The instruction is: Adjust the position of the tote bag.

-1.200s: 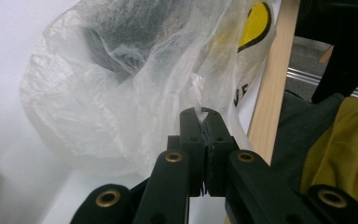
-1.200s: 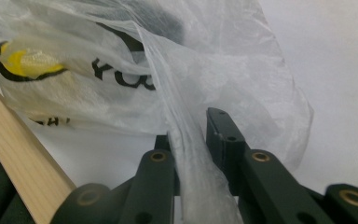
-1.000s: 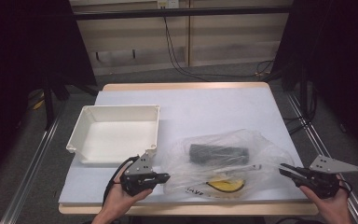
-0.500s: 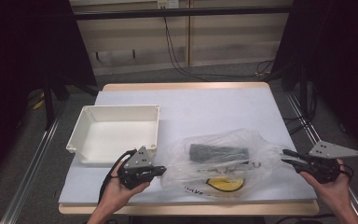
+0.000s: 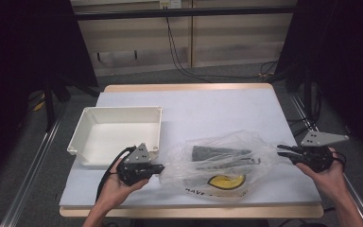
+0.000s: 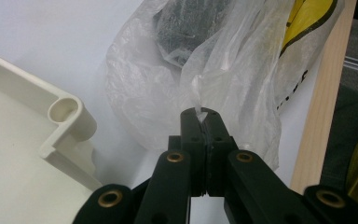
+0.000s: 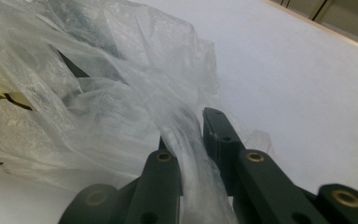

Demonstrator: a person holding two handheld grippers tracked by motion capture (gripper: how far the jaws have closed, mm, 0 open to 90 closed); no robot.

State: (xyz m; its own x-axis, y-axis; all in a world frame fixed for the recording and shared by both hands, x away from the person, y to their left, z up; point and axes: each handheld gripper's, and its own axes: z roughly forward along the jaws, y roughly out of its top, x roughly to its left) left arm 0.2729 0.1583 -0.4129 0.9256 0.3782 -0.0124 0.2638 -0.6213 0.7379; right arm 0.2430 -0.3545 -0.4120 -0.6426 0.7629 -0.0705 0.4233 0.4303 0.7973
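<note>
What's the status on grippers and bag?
Left gripper shut on plastic bag. Right gripper shut on bag's other end. Tray beside the bag, apart from it.

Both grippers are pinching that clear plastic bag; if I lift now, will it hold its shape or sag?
Likely floppy: the plastic bag is thin, crinkled film, bunched between the left gripper jaws. It would probably sag in the middle, where the dark item lies. The film may slip from the right gripper.
</note>
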